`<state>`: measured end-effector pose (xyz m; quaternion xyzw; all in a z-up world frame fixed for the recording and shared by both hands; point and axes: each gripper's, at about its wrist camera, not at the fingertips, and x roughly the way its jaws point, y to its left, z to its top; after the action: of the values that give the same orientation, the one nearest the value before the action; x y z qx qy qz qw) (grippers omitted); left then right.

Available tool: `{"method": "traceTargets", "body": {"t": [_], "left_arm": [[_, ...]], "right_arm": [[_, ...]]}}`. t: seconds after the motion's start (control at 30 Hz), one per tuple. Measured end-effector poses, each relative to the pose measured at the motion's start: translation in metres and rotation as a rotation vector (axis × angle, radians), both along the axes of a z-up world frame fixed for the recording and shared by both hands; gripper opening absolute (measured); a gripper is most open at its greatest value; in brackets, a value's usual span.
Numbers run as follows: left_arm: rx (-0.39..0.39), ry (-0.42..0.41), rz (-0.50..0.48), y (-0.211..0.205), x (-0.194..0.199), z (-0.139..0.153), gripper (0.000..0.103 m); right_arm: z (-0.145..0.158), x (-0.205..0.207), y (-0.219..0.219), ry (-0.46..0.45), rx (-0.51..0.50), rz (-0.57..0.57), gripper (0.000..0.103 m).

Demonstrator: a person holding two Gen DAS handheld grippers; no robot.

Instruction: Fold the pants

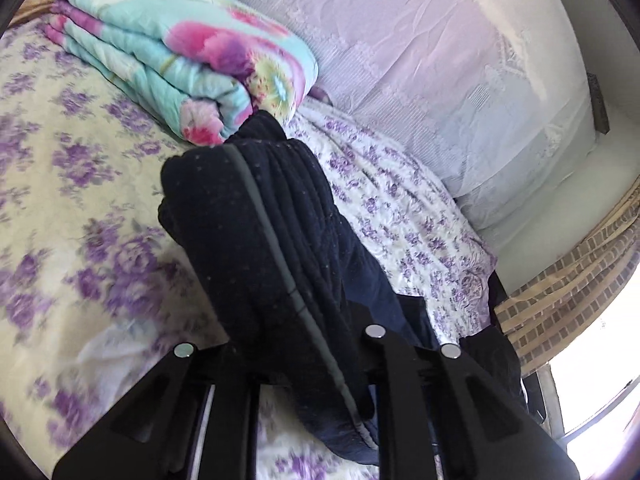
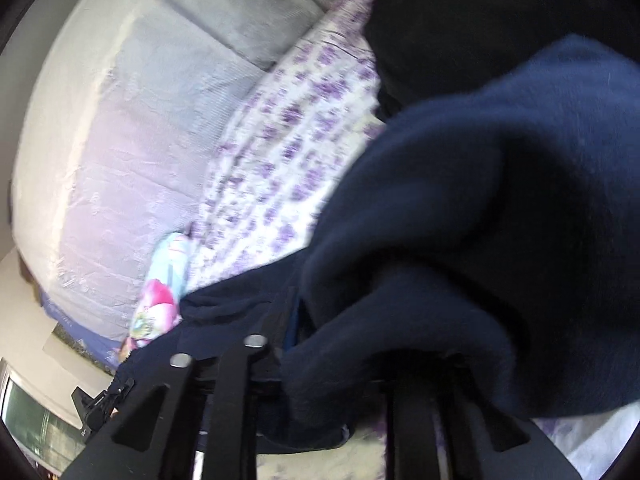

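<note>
Both grippers have a pinch on the navy pants [image 1: 256, 216], lifted over the floral bed [image 1: 80, 168]: the left gripper [image 1: 316, 344] clamps the ribbed waistband, the right gripper [image 2: 320, 360] bunched fabric. Mid-fold carry; next, lay the cloth toward twelve o'clock, short of the folded quilt [image 1: 180, 52].

Daylight floods in from a blown-out window [image 1: 596, 408] at the left view's lower right. Both fisheye views bend and darken at the rims. The right view is smeared; the dark pants [image 2: 460, 208] look perhaps out of focus.
</note>
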<state>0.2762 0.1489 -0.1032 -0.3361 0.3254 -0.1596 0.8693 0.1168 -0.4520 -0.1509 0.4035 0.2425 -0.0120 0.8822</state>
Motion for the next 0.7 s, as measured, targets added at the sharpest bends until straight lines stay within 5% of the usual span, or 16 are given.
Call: {"method": "traceTargets", "body": {"t": [0.13,0.3,0.43,0.57,0.6,0.63,0.7], "left_arm": [[-0.038,-0.035,0.07,0.026,-0.068,0.014,0.012],[0.022,-0.056,0.177,0.071,-0.189,0.019,0.013],[0.032,0.03,0.212,0.103,-0.264,-0.008,0.013],[-0.007,0.091,0.239,0.113,-0.281,-0.047,0.013],[-0.042,0.104,0.245,0.118,-0.281,-0.057,0.013],[-0.076,0.111,0.249,0.121,-0.281,-0.065,0.013],[-0.127,0.105,0.25,0.127,-0.282,-0.073,0.013]], "right_arm": [[0.035,-0.013,0.023,-0.078,-0.069,0.121,0.013],[0.048,-0.032,0.051,-0.031,-0.086,0.333,0.013],[0.03,-0.065,0.067,-0.002,-0.09,0.383,0.013],[0.015,-0.086,0.084,0.047,-0.139,0.425,0.015],[0.009,-0.093,0.08,0.076,-0.133,0.401,0.022],[0.002,-0.102,0.074,0.09,-0.091,0.388,0.044],[-0.006,-0.116,0.049,0.045,0.108,0.356,0.06]]}}
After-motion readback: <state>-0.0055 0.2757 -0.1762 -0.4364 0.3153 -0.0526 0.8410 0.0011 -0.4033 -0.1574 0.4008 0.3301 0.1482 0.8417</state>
